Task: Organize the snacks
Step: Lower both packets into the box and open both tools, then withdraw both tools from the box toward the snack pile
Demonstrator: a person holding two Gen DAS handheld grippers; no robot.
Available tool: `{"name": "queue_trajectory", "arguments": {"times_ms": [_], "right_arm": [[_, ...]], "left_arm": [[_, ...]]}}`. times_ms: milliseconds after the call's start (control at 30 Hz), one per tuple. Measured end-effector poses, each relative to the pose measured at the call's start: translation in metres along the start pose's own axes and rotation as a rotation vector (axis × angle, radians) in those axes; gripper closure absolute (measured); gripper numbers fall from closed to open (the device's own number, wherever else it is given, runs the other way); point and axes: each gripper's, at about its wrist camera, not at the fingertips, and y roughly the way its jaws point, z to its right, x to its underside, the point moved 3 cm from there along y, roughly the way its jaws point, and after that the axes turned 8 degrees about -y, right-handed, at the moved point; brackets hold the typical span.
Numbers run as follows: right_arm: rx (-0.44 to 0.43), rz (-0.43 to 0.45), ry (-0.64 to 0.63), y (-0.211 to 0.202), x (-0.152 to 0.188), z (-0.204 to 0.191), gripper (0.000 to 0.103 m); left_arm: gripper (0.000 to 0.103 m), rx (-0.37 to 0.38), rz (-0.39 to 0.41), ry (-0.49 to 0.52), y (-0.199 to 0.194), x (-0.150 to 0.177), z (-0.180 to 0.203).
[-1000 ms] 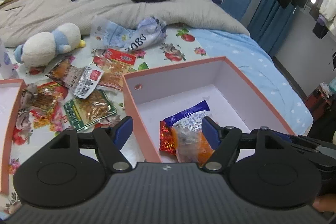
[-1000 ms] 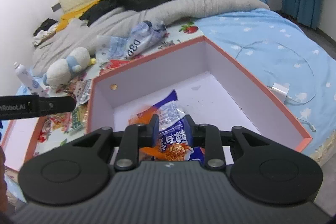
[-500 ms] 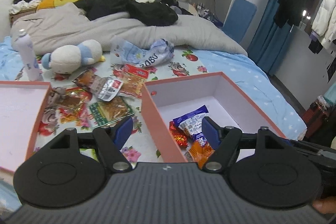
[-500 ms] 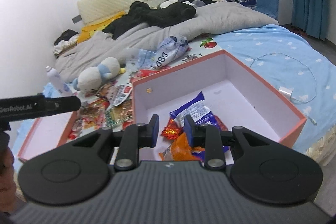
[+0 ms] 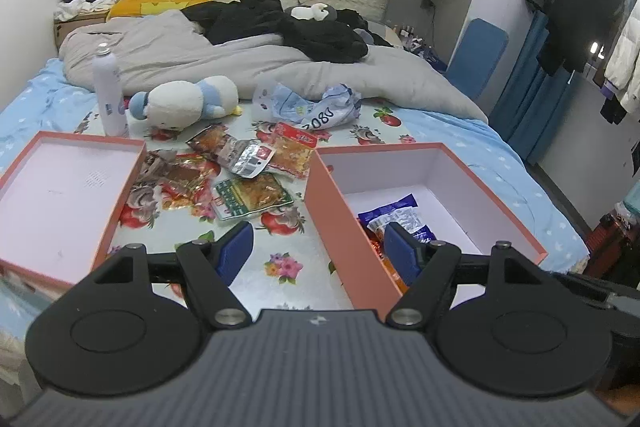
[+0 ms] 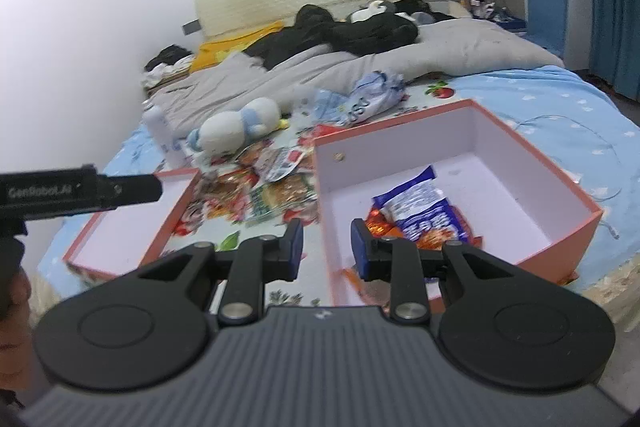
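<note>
Both grippers, left (image 5: 316, 247) and right (image 6: 326, 245), jaws released and empty; next packet (image 5: 252, 197) on the bed awaits transfer to box (image 5: 496, 187).

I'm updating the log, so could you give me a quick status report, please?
Left gripper open, empty. Right gripper open, empty. Blue snack bag in deep box; loose snacks on bed. Plush toy beside them.

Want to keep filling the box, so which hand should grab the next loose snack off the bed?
Probably left. The left gripper is open and empty, nearest the green packet in the loose pile; the right gripper, also open, straddles the deep box's wall.
</note>
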Motion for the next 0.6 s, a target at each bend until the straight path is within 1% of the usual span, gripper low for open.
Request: {"name": "queue_trajectory", "arguments": {"times_ms": [133, 267, 400, 600], "right_arm": [[-0.044, -0.011, -0.039, -0.002, 0.010, -0.019, 0.073], [-0.105, -0.045, -0.036, 0.004, 0.019, -0.034, 0.073], [-0.123, -0.052, -0.072, 0.008, 0.024, -0.047, 0.073], [-0.131, -0.092, -0.102, 0.019, 0.030, -0.059, 0.073]], "left_arm": [[0.027, -0.016, 0.003, 0.001, -0.010, 0.010, -0.010], [0.027, -0.043, 0.012, -0.021, -0.019, 0.017, -0.023], [0.027, -0.073, 0.004, -0.035, -0.021, 0.023, -0.034], [0.027, -0.106, -0.044, -0.071, -0.009, 0.029, -0.053]]}}
